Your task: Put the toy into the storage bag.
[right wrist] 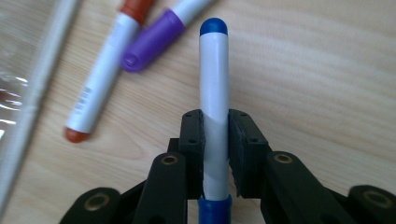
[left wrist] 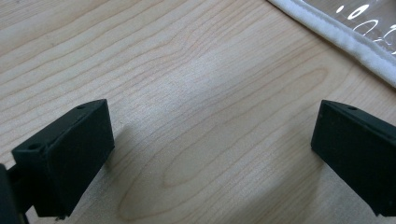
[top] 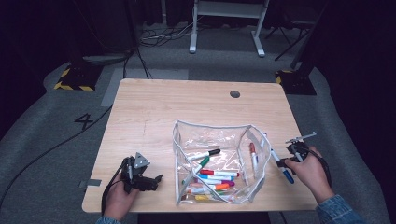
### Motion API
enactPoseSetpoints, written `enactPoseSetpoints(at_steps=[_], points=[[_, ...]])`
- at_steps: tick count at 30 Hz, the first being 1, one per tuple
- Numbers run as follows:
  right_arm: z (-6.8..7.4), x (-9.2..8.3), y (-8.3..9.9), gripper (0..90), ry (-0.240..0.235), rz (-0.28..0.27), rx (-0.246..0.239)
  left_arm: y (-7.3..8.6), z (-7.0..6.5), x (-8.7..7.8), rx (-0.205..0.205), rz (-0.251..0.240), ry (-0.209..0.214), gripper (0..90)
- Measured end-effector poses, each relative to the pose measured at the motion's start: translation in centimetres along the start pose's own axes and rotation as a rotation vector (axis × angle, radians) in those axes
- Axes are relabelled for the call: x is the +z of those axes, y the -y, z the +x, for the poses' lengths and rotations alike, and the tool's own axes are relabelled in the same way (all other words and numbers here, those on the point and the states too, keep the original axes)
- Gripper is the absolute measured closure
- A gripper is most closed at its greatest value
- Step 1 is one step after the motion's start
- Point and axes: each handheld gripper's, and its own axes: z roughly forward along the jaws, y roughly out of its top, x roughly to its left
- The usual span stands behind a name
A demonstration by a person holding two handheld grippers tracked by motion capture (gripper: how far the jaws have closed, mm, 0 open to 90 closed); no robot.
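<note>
Right gripper view | my right gripper (right wrist: pixel 215 140) pinches blue marker (right wrist: pixel 214 93); left gripper (left wrist: pixel 210 154) spread, idle | step: pick-up; next: I carry it into clear pouch (top: pixel 182 140)

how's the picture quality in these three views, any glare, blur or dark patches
High view: table evenly lit, room behind nearly black, glare streaks on the clear pouch. Left gripper view: open left claw casts soft shadows on sharp wood grain; pouch edge shows bright specks. Right gripper view: the blue marker in the right claw is sharp, red marker slightly soft.
</note>
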Motion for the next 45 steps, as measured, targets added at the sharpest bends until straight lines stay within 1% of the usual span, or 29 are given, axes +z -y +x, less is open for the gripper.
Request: enactPoseSetpoints(at_steps=[3, 8, 10, 12, 13, 20, 23, 26, 28, 30, 32, 35, 38, 40, 42, 43, 45], points=[[0.6, -2.1, -0.9, 77.0, -0.017, -0.034, -0.027, 0.0, 0.0, 0.0, 0.0, 0.0, 0.0, 0.0], [1.7, -5.1, -2.2, 77.0, -0.049, -0.071, -0.071, 0.0, 0.0, 0.0, 0.0, 0.0, 0.0, 0.0], [2.1, -6.0, -2.6, 76.9, -0.041, -0.085, -0.09, 0.0, 0.0, 0.0, 0.0, 0.0, 0.0, 0.0], [2.7, -7.1, -3.1, 77.0, -0.023, -0.094, -0.106, 0.0, 0.0, 0.0, 0.0, 0.0, 0.0, 0.0], [3.0, -7.4, -3.3, 76.9, -0.024, -0.098, -0.111, 0.0, 0.0, 0.0, 0.0, 0.0, 0.0, 0.0], [5.1, -11.0, -5.1, 77.0, -0.057, -0.144, -0.162, 0.0, 0.0, 0.0, 0.0, 0.0, 0.0, 0.0], [6.2, -12.3, -5.8, 77.0, -0.056, -0.163, -0.188, 0.0, 0.0, 0.0, 0.001, 0.001, 0.0, 0.0], [7.6, -13.7, -6.5, 77.0, -0.073, -0.18, -0.236, 0.0, 0.0, 0.0, 0.0, 0.0, 0.0, 0.0], [8.3, -14.2, -6.8, 77.0, -0.08, -0.182, -0.255, 0.0, 0.0, 0.0, 0.0, 0.001, 0.0, 0.0], [9.3, -14.7, -7.1, 77.0, -0.09, -0.188, -0.285, 0.0, 0.0, 0.0, 0.004, 0.001, -0.001, 0.0], [10.7, -15.2, -7.6, 77.0, -0.111, -0.185, -0.331, 0.0, 0.0, 0.0, 0.004, 0.001, -0.001, 0.0], [12.2, -15.4, -8.0, 76.9, -0.115, -0.172, -0.381, 0.0, 0.0, 0.0, 0.001, 0.0, 0.001, 0.0], [14.0, -15.2, -8.6, 76.9, -0.128, -0.161, -0.435, 0.0, 0.0, 0.0, 0.001, 0.0, 0.001, 0.0], [15.0, -15.1, -8.9, 76.9, -0.142, -0.155, -0.454, 0.0, 0.0, 0.0, 0.002, 0.0, 0.0, 0.0], [16.3, -14.7, -9.2, 76.9, -0.163, -0.144, -0.485, 0.0, 0.0, 0.0, 0.004, 0.001, 0.001, 0.0], [16.5, -14.6, -9.3, 77.0, -0.167, -0.143, -0.489, 0.0, 0.1, 0.0, 0.008, 0.001, -0.001, 0.0], [17.7, -14.1, -9.6, 76.9, -0.179, -0.133, -0.517, 0.0, 0.0, 0.0, 0.007, 0.001, 0.0, 0.0]])
